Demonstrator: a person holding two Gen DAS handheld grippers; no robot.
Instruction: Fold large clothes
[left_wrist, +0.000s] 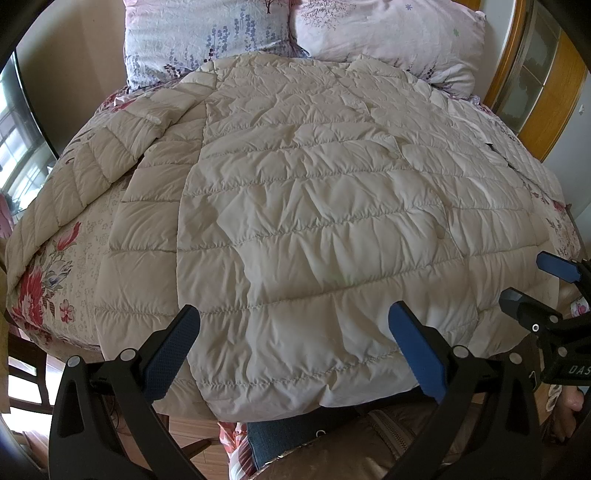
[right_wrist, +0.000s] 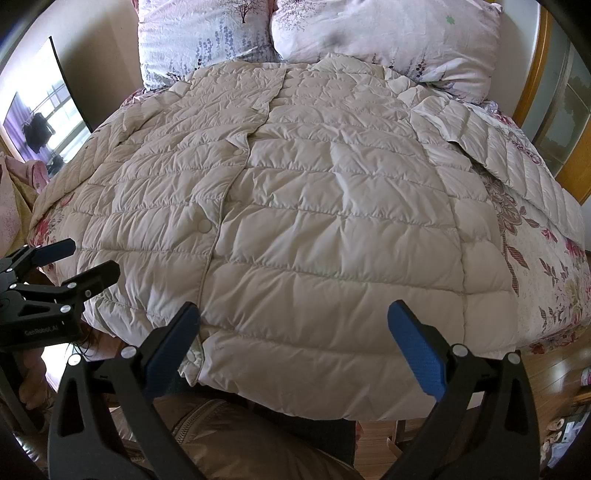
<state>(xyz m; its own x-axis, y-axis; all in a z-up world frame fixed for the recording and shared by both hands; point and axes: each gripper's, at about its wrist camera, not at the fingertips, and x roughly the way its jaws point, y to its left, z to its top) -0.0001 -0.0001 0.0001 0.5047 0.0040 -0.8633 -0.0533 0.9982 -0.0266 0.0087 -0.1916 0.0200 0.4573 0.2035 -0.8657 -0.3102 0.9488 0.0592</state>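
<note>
Beige quilted down coat spread flat front-up across floral-sheeted bed, collar toward two pillows, left hand-held gripper spread wide above hem, right hand-held gripper likewise wide, both holding nothing

Two pale floral pillows and lean side by side at the top of the frame. A flowered bedsheet shows at the lower left and, in the right wrist view, at the right edge. A wooden-framed glass door stands upper right. A window sits at the left edge. Wood floor shows lower right.
</note>
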